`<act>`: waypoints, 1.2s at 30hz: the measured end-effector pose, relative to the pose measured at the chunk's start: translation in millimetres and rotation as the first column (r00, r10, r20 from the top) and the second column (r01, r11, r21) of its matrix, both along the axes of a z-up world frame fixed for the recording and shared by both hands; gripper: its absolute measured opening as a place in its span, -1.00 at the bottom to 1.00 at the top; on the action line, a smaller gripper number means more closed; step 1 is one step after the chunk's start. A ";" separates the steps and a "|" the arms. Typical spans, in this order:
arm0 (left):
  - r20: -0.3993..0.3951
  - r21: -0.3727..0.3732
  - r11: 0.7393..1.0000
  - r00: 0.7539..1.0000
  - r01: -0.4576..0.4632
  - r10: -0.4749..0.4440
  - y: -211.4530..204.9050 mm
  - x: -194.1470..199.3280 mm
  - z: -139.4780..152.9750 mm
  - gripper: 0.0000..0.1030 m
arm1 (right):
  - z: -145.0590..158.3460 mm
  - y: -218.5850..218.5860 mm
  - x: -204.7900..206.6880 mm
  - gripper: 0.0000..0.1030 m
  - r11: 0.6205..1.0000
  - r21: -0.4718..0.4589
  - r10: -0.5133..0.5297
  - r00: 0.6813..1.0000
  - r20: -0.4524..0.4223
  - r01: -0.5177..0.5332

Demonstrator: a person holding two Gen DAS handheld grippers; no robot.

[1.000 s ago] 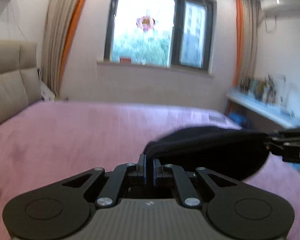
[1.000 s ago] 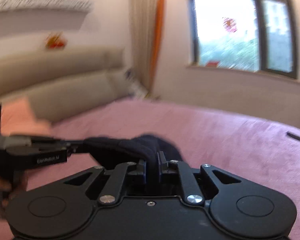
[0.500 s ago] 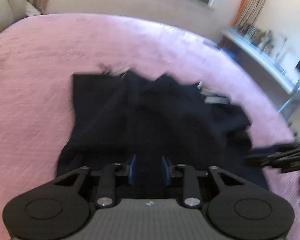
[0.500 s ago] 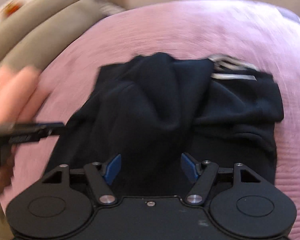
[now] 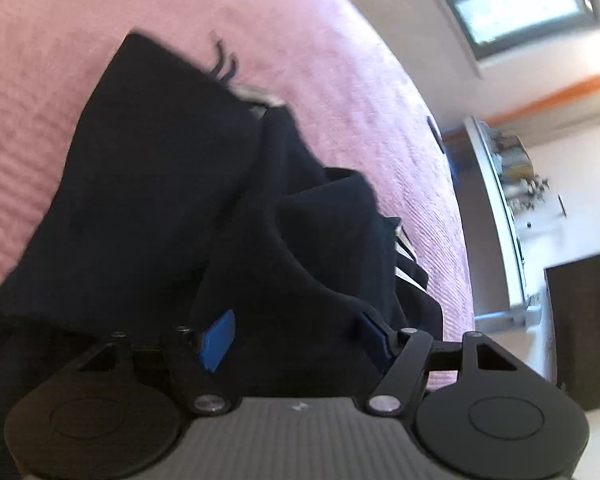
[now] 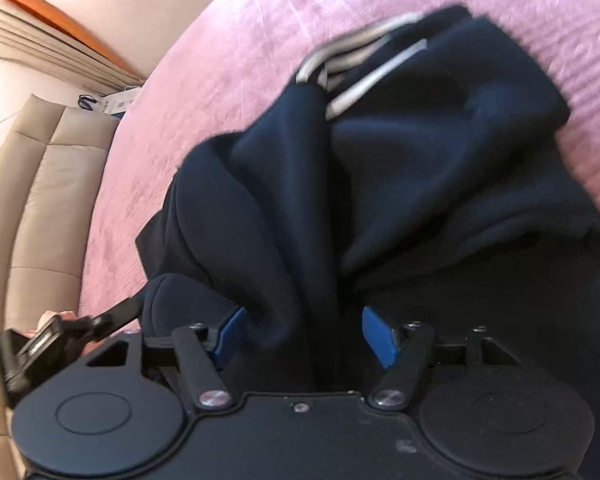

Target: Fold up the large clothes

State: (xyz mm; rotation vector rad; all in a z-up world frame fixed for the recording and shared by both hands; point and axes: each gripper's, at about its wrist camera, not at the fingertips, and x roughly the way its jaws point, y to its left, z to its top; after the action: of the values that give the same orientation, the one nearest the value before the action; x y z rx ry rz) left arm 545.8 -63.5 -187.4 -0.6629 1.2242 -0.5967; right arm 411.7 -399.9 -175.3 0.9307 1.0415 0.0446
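The dark navy garment (image 5: 172, 184) lay bunched on the pink bed (image 5: 340, 80), with bare bedspread open on its far side and toward the beige headboard (image 6: 48, 184). The left tongs (image 5: 296, 338) stood wide apart over the cloth, blue pads (image 5: 218, 340) showing, clamped on nothing. The right tongs (image 6: 304, 338) were likewise spread, folds of fabric lying between the pads (image 6: 376, 338) without being pinched. White stripes (image 6: 364, 68) marked the garment's far edge. No writing could be read; a white tag (image 6: 116, 102) by the curtain was too blurred.
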 end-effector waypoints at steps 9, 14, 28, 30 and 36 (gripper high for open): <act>0.032 -0.122 0.992 0.998 -0.044 0.048 -4.2 11.3 16.1 -0.82 | 36.5 10.5 3.7 -0.79 0.999 -0.030 0.017 0.995 0.102 -0.014; 0.200 -0.400 0.911 0.960 -0.103 0.196 19.1 33.4 72.6 -0.82 | 116.9 -9.1 24.0 -0.85 0.985 -0.162 0.000 0.943 0.333 0.057; 0.226 -0.329 0.944 0.970 -0.006 0.085 4.2 41.5 65.7 -0.82 | 101.9 54.2 1.7 0.56 0.930 -0.312 0.278 0.930 0.242 -0.196; 0.227 -0.326 0.945 0.971 -0.002 0.080 8.9 39.1 70.9 -0.82 | 107.5 63.6 8.1 0.55 0.897 -0.386 0.331 0.907 0.259 -0.217; 0.238 -0.327 0.945 0.969 0.022 0.060 10.9 42.7 78.7 -0.82 | 86.9 72.7 40.2 0.57 0.788 -0.440 0.549 0.814 0.190 -0.429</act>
State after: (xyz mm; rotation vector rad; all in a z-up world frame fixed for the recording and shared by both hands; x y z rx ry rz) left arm 588.5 -52.6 -108.7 -0.8511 0.8925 -0.8512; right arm 451.8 -327.2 -88.4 0.2586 0.9304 0.4076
